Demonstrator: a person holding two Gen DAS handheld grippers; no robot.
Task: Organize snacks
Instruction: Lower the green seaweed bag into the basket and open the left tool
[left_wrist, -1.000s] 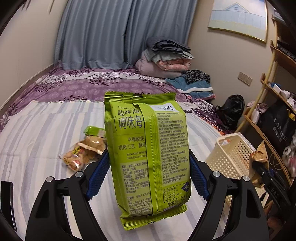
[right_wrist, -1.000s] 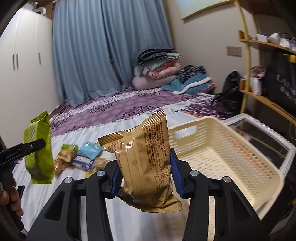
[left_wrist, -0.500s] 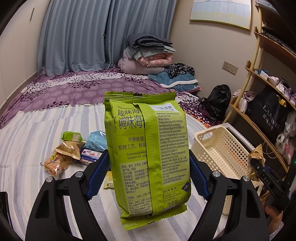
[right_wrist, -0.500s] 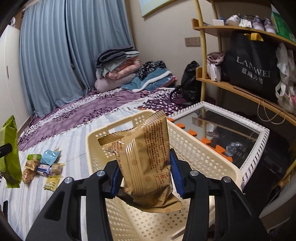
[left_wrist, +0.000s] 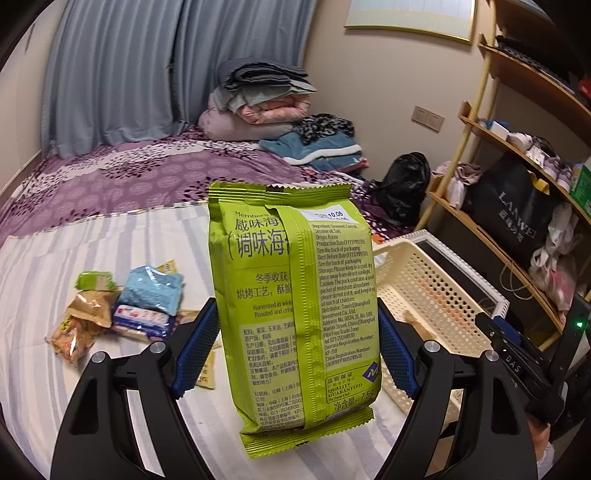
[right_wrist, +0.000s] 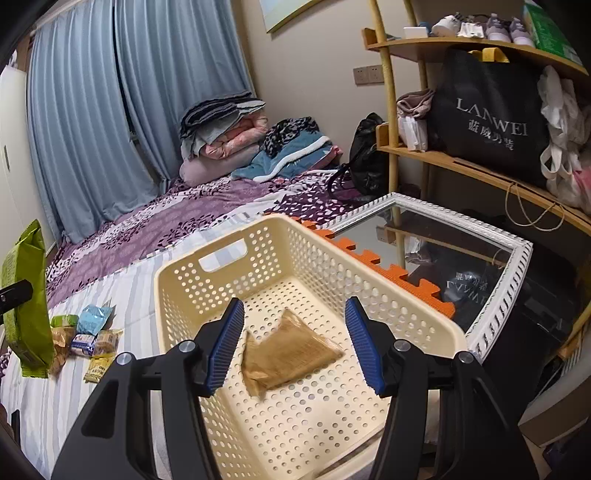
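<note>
My left gripper (left_wrist: 293, 349) is shut on a tall green seaweed snack bag (left_wrist: 291, 306) and holds it upright above the striped bed sheet; the bag also shows at the left edge of the right wrist view (right_wrist: 26, 299). My right gripper (right_wrist: 295, 341) is open and empty above the cream perforated basket (right_wrist: 177, 291). A brown snack packet (right_wrist: 291, 354) lies blurred on the basket floor between my open jaws. The basket also shows right of the green bag in the left wrist view (left_wrist: 439, 295). A pile of small snack packets (left_wrist: 125, 306) lies on the sheet to the left.
A white-framed mirror (right_wrist: 461, 258) lies right of the basket beside orange foam tiles (right_wrist: 373, 258). A wooden shelf unit (right_wrist: 480, 162) with a black bag stands at the right. Folded bedding (right_wrist: 225, 129) is stacked at the bed's far end by blue curtains.
My right gripper opened over the basket and the brown packet dropped out of it onto the basket floor. My left gripper swung right with the green bag, bringing the basket more into view.
</note>
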